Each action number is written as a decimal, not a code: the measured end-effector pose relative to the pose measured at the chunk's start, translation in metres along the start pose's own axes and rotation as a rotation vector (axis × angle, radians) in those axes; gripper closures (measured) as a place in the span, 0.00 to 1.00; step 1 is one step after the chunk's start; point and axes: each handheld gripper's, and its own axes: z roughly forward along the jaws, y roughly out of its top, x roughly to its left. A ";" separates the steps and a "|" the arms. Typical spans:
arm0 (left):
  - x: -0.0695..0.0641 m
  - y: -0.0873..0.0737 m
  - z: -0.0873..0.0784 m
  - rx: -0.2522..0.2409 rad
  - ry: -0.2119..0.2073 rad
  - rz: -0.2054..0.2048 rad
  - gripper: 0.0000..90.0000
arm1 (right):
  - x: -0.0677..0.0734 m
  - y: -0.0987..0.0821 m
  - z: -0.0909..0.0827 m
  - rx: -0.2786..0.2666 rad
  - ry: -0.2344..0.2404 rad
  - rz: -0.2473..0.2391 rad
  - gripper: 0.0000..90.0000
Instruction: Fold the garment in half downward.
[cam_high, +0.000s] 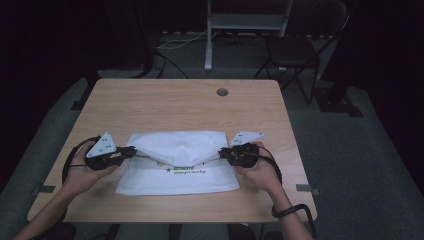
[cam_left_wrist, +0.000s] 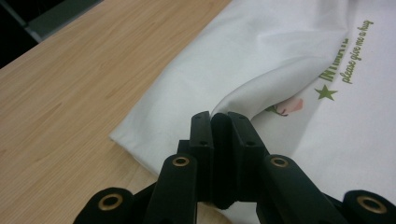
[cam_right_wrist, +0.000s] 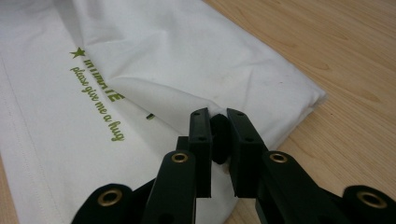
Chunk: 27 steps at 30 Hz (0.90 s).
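Partly folded white shirt (cam_high: 178, 165), each hand-held gripper (cam_high: 131, 151) (cam_high: 223, 152) pinching a fold corner, print half hidden.

High view dim, dark surroundings; gripper views brighter, near jaws soft-focused

Your white T-shirt (cam_high: 177, 167) lies flat on the near half of the table, hem toward 6 o'clock. Its upper layer is folded over from 12 o'clock, with both fold corners raised at 9 and 3 o'clock. A green star and "please give me a hug" show below the fold.
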 end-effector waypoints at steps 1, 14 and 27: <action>0.000 -0.001 0.000 0.001 -0.001 -0.001 0.90 | 0.001 0.000 0.000 -0.001 0.001 0.002 0.90; -0.007 -0.004 -0.006 -0.009 -0.008 0.004 0.90 | 0.007 -0.002 -0.004 -0.003 0.005 -0.002 0.90; -0.015 -0.008 -0.013 -0.019 -0.013 0.007 0.90 | 0.011 -0.004 -0.009 -0.002 0.007 -0.015 0.90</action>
